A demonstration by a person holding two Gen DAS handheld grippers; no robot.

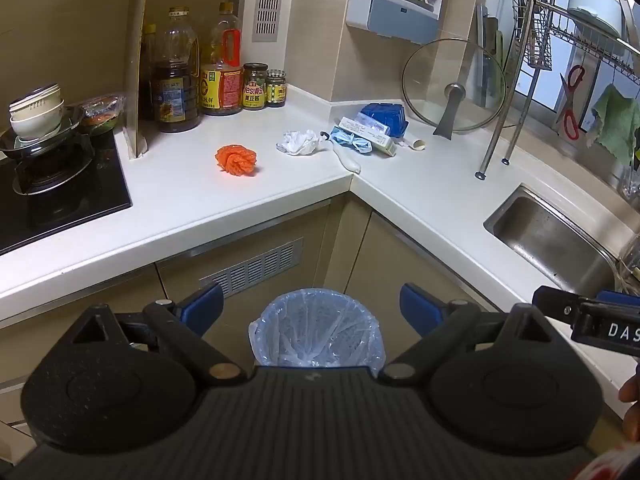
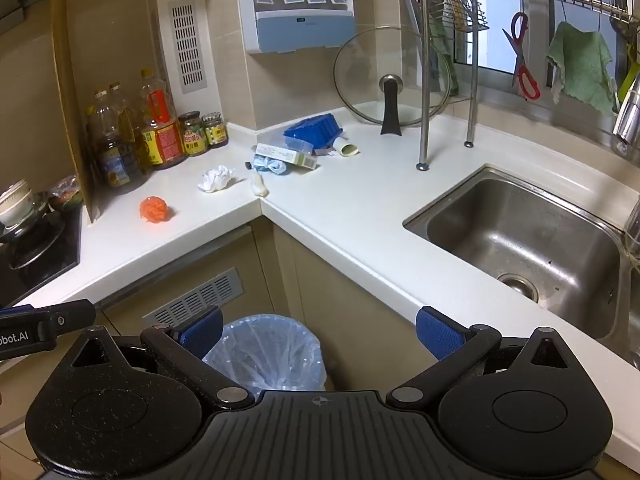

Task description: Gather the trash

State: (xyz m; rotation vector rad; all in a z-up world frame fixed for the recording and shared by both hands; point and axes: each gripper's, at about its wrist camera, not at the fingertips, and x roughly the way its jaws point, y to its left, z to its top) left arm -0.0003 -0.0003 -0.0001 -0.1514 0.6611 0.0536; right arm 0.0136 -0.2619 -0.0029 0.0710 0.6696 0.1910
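We hold our left gripper (image 1: 312,306) and right gripper (image 2: 320,332) side by side, both tilted downward, fingers (image 1: 202,306) spread wide with nothing between them.

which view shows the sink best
The right wrist view: the sink shows almost whole, basin and drain included. The left wrist view catches only part of its basin at the right edge, with no drain in sight.

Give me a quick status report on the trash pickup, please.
Both tongs, left and right, open and empty. Orange wad and white tissue on counter. Lined bin below, path clear.
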